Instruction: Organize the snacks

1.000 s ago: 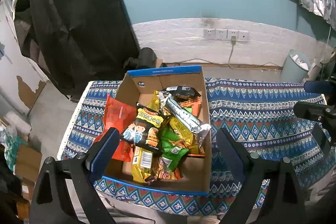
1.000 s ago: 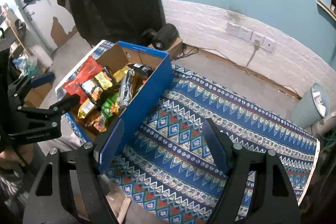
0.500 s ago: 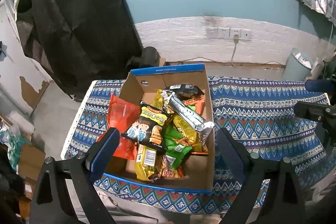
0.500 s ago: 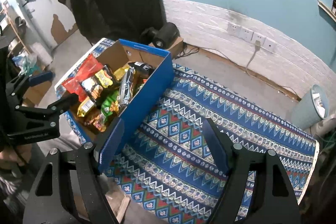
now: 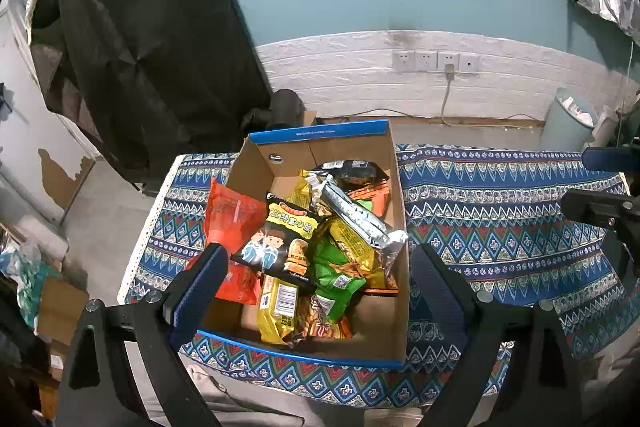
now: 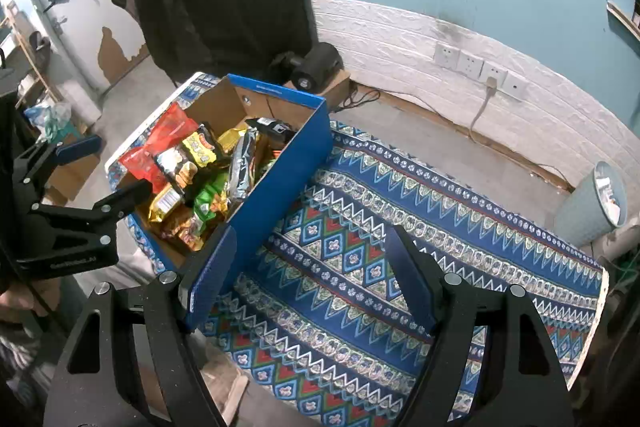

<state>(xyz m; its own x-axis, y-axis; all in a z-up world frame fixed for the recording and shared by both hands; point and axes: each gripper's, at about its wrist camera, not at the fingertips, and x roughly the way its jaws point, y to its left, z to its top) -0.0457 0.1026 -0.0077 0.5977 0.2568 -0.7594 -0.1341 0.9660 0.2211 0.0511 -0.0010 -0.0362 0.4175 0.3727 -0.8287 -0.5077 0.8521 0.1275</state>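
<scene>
A blue-edged cardboard box (image 5: 344, 137) stands on the left end of the patterned table (image 5: 500, 211). It holds several snack packets: a red bag (image 5: 232, 215), a black and yellow bag (image 5: 280, 239), a silver bar (image 5: 356, 219), a green pack (image 5: 336, 267). My left gripper (image 5: 320, 279) is open and empty, above the box's near end. The box also shows in the right wrist view (image 6: 280, 187). My right gripper (image 6: 308, 267) is open and empty, above the cloth beside the box's right wall.
A black cloth (image 5: 140, 27) hangs behind the box. A grey bin (image 6: 596, 203) stands on the floor at the far right. Wall sockets (image 5: 436, 61) with a cable sit on the white brick wall. The patterned cloth (image 6: 400, 227) stretches right of the box.
The left gripper has moved slightly closer over the box, which now sits a little lower and larger in its view. The right gripper has barely moved.
</scene>
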